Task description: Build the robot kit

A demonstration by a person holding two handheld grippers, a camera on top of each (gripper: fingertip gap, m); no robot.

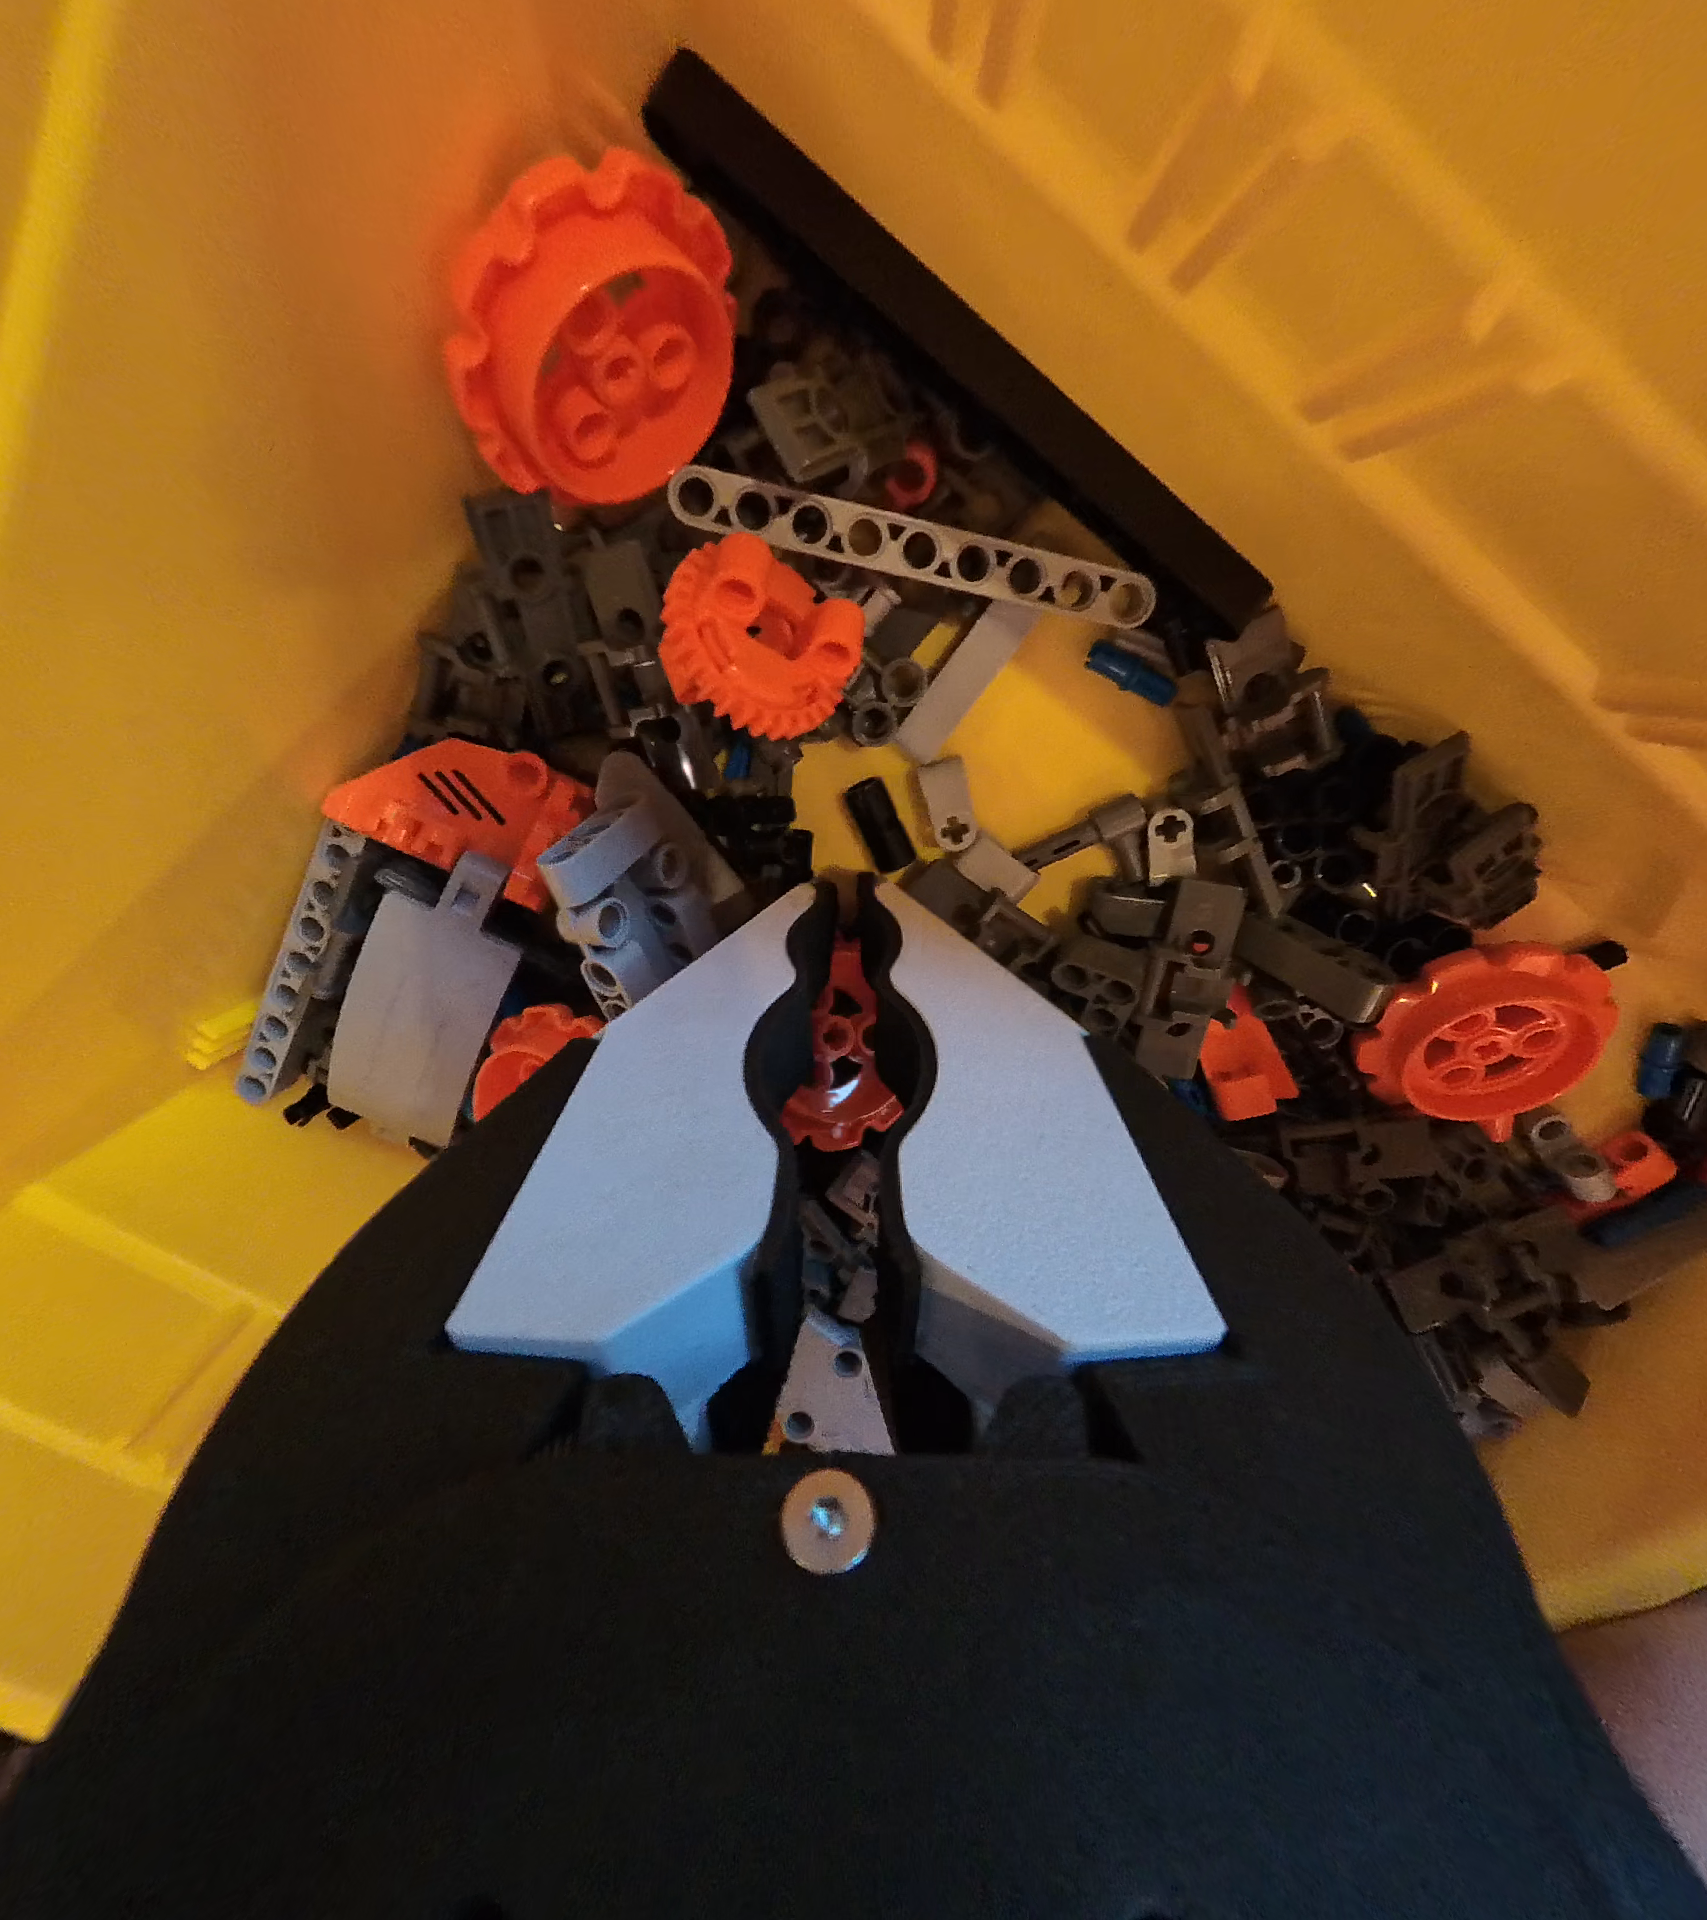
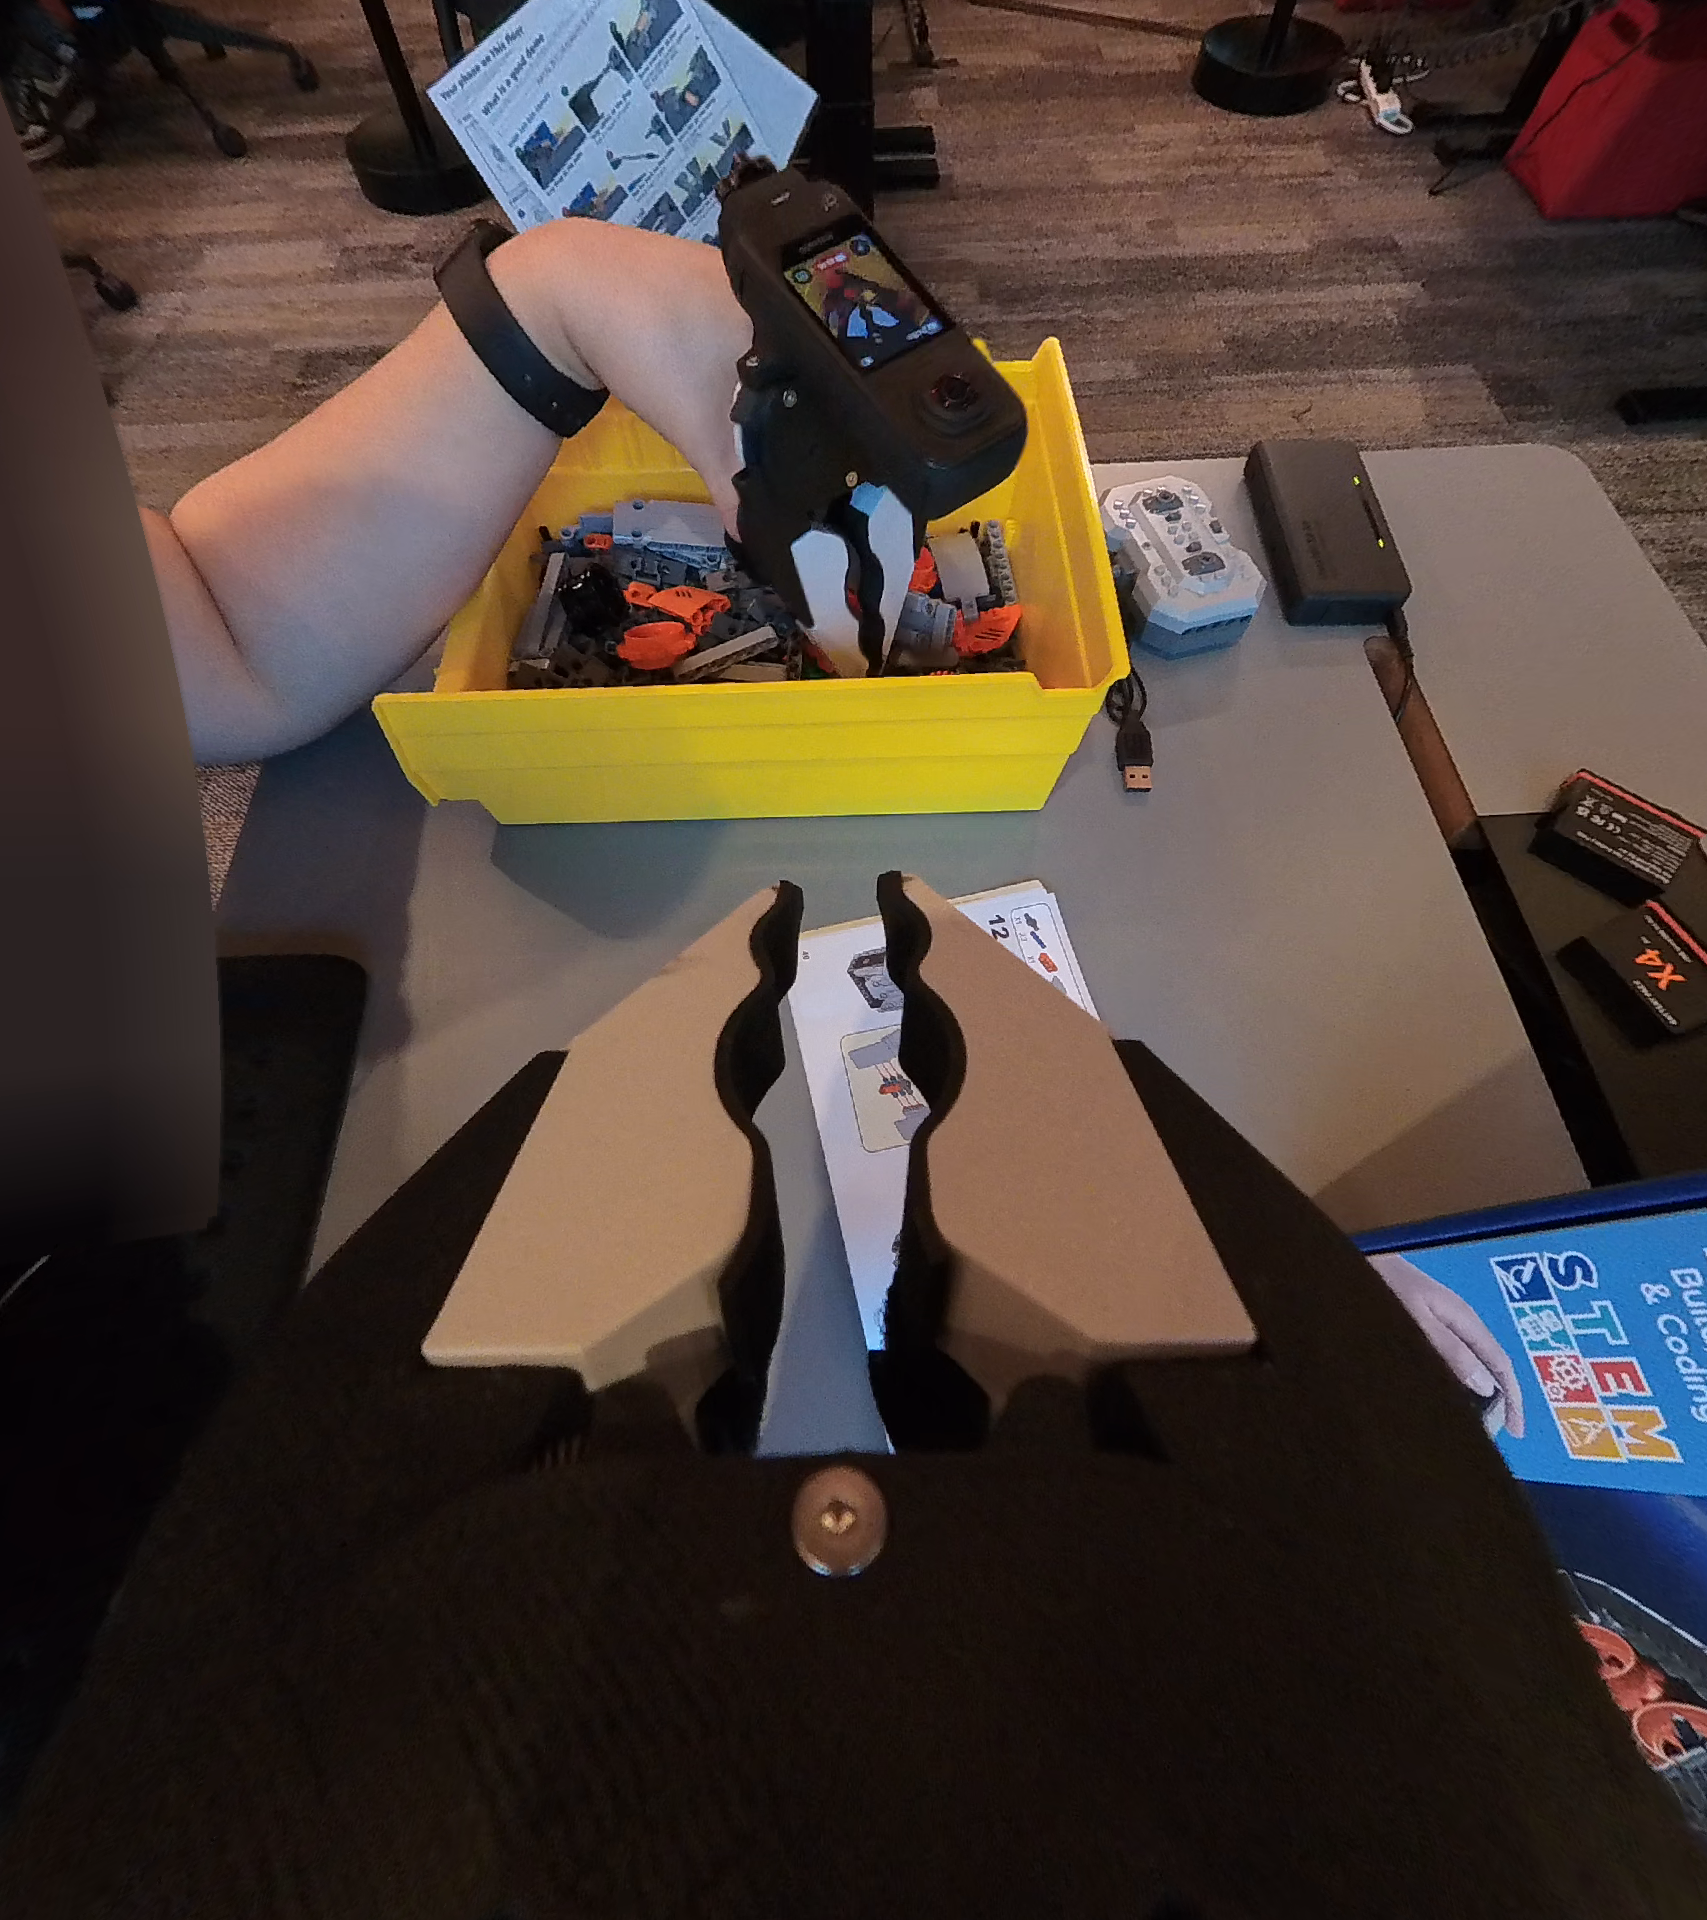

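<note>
My left gripper [image 1: 844,894] reaches down into a yellow bin [image 1: 205,416] of loose grey, black and orange building pieces. Its jaws are nearly closed, and a small orange gear [image 1: 838,1049] sits pinched in the round hollow between the pads. In the right wrist view a person's hand holds this gripper [image 2: 859,649] with its tips among the pieces in the bin [image 2: 724,748]. My right gripper [image 2: 838,888] is slightly open and empty. It hovers over the grey table above an open instruction booklet [image 2: 1015,935], a short way in front of the bin.
In the bin lie a large orange wheel [image 1: 589,322], a long grey beam [image 1: 911,545], a toothed orange gear [image 1: 761,634] and another orange wheel [image 1: 1488,1039]. Right of the bin are a grey-white hub [image 2: 1181,561], a black box [image 2: 1327,530], a USB plug [image 2: 1137,764] and a blue carton [image 2: 1607,1351]. The grippers' ends are close to 30 centimeters from one another. Between my left fingertips and the orange wheel [image 1: 1488,1039] there is roughly 11 centimeters.
</note>
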